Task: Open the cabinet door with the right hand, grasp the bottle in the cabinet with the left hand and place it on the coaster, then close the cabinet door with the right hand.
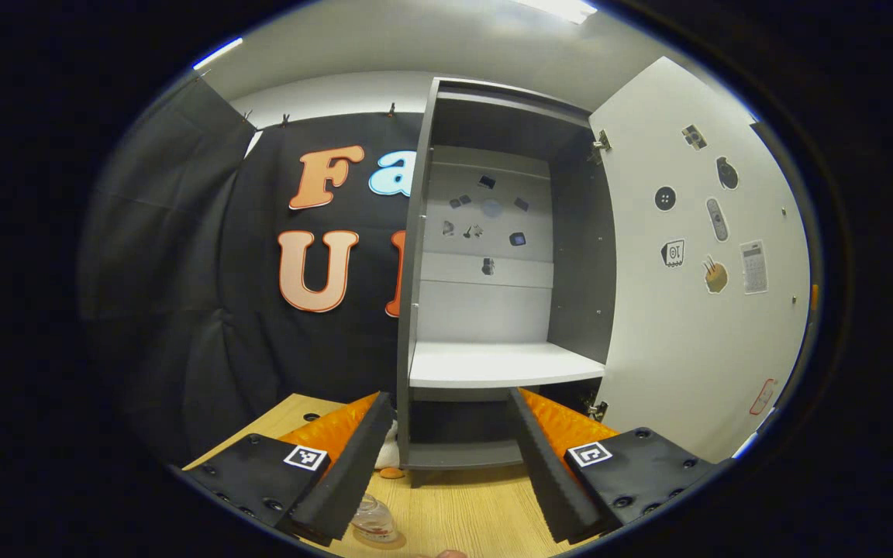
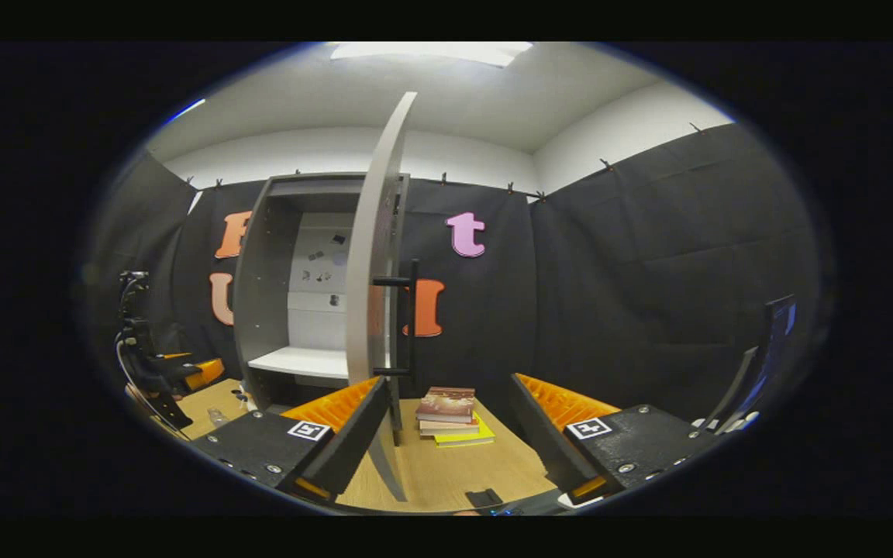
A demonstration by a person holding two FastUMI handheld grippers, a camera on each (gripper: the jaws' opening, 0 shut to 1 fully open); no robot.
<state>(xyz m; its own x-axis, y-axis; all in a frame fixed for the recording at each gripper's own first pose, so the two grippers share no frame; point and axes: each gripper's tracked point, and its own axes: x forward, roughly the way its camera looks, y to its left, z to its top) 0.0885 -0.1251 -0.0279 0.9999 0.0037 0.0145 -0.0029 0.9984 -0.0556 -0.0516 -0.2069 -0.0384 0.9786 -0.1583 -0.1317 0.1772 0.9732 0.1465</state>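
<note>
At six o'clock in the left gripper view, the bottle (image 1: 374, 519) stands on the table (image 1: 462, 504), left gripper (image 1: 446, 465) wide above it. Cabinet door (image 2: 373, 256) hangs open, untouched by the right gripper (image 2: 446, 434), wide; closing remains, I judge.

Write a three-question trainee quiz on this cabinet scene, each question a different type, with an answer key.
1. True or false: the cabinet door stands open.
2. Multiple choice: where is the bottle? A) on the white shelf B) on the wooden table by the left gripper C) between the right gripper's fingers
3. Fill in: right of the door's black handle, a stack of ____ lies on the table.

Key: 1 true; 2 B; 3 books.
</note>
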